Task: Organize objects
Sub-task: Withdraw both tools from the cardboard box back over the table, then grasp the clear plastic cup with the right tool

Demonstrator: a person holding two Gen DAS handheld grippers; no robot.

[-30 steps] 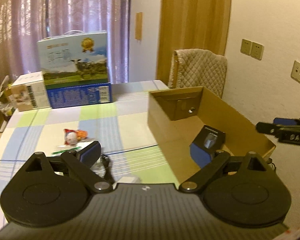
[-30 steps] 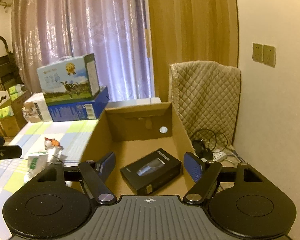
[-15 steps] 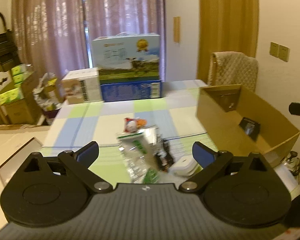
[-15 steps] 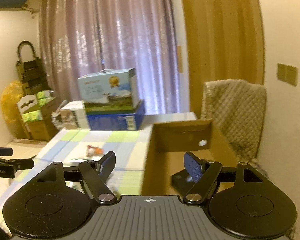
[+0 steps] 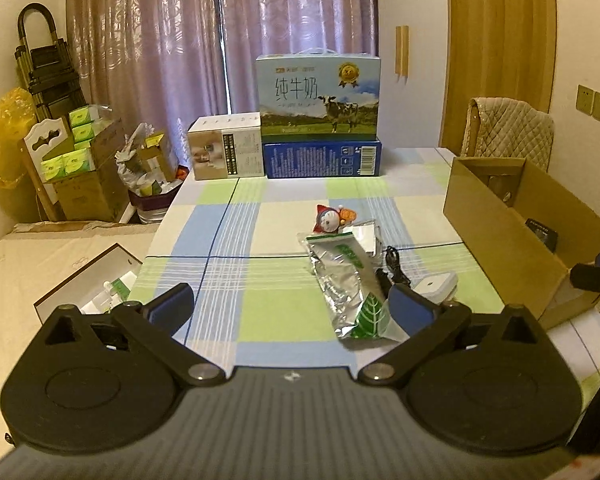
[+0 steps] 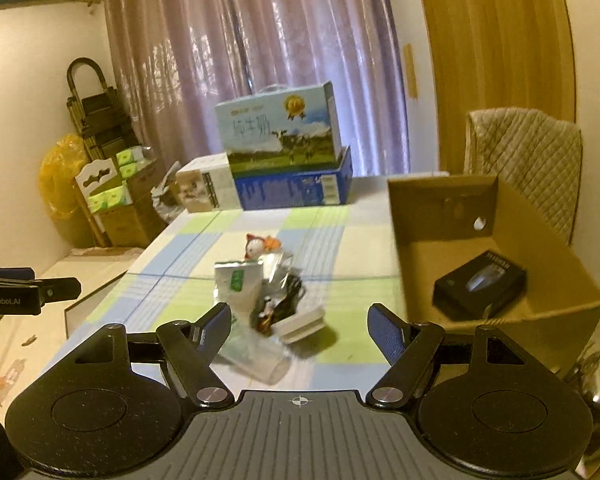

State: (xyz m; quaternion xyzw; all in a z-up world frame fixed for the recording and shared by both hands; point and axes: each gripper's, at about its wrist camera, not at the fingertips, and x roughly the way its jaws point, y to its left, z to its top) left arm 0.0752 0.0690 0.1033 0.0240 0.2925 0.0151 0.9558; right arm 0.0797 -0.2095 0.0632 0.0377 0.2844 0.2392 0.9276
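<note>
Both grippers hover above the near edge of the table (image 5: 260, 240), nothing between the fingers. Left gripper (image 5: 290, 308): fingers spread wide, empty. Right gripper (image 6: 300, 326): fingers also spread, empty.

Table wears a checked cloth in green, blue and cream. Loose items cluster right of centre toward the near edge: a silver foil pouch (image 5: 346, 276) with green print lies flat, a small toy figure (image 5: 332, 218) just behind it, a black cable (image 5: 392, 266) at its right side, a white flat device (image 5: 436, 286) beside the cable. The right wrist view is motion-blurred over this pile.

An open cardboard box (image 6: 420, 264) sits at the right edge; a black packaged item (image 6: 480, 284) lies inside on its floor.

At the far edge: a milk carton case (image 5: 318, 96) stacked on a blue box (image 5: 322, 158), a white box (image 5: 226, 148) touching on the left.

Room: mauve curtains (image 5: 160, 40) behind, quilted chair cover (image 5: 508, 124) behind the cardboard box, cartons and a folded trolley (image 5: 40, 64) in the left corner.
</note>
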